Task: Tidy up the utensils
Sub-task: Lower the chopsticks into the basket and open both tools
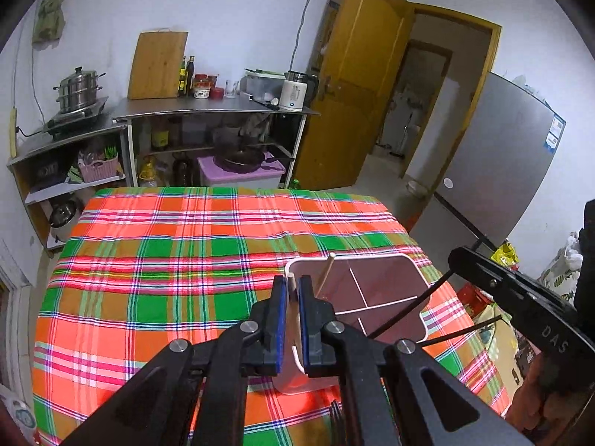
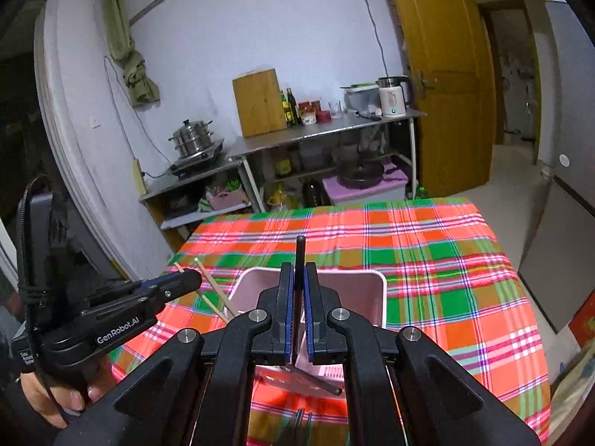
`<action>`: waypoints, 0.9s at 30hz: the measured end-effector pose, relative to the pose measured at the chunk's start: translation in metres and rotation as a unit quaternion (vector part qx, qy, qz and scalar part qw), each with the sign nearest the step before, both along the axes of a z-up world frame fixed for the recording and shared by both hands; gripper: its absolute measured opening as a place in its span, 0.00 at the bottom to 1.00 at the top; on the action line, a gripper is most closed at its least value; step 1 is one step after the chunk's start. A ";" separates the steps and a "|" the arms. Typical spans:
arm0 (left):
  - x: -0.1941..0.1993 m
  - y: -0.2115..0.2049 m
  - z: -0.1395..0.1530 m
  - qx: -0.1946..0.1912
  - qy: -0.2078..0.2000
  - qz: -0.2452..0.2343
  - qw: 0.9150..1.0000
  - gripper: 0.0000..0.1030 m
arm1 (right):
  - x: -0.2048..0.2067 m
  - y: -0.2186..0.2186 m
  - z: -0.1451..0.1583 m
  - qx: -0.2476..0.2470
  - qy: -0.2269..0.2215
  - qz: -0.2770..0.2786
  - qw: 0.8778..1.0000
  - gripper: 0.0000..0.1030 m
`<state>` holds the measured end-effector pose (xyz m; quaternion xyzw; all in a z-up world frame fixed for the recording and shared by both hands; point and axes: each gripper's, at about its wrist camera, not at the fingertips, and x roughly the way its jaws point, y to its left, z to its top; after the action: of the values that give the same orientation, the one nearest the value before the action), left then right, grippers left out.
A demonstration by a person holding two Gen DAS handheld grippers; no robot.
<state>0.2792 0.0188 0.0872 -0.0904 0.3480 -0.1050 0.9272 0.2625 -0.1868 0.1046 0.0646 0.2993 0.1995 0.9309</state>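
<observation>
Both of my grippers are clamped on chopsticks over the divided caddy [image 1: 386, 290], which sits on the plaid tablecloth [image 1: 186, 260] at the near right part of the table. Left gripper [image 1: 293, 290] is pinched on a pale wooden chopstick [image 1: 292, 283]; a second wooden one [image 1: 324, 273] already leans in the caddy's left compartment. Right gripper [image 2: 296, 286] is pinched on a black chopstick [image 2: 299, 251], tip poking up past the pads. From the left wrist view two black sticks [image 1: 401, 316] cross over the caddy from the right-hand tool; I can't tell which is in the pads.

Handling guess: sticks are light, stiff, thin, probably slick, so they'll pivot in the pads. Grip mid-shaft, pads square across. Caddy looks like light plastic, could slide or tip if a stick levers on the rim. Fork tines [image 2: 301, 418] show at the bottom edge, probably next
</observation>
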 end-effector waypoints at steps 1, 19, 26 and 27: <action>-0.002 -0.001 0.000 -0.001 -0.001 -0.001 1.000 0.05 | 0.000 0.000 0.000 -0.002 -0.001 0.000 1.000 0.06; -0.066 0.006 0.038 0.002 -0.067 0.002 0.998 0.12 | -0.042 -0.026 0.022 0.002 -0.038 -0.018 0.999 0.15; -0.108 0.005 0.023 0.005 -0.064 0.006 0.998 0.12 | -0.078 -0.037 0.013 0.005 -0.036 -0.017 0.999 0.15; -0.113 0.004 0.020 0.007 -0.062 0.004 0.998 0.12 | -0.083 -0.040 0.010 0.006 -0.035 -0.017 0.999 0.15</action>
<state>0.1658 0.0231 0.1074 -0.0790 0.2902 -0.1039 0.9480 0.1800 -0.2265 0.1147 0.0684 0.2643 0.1880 0.9435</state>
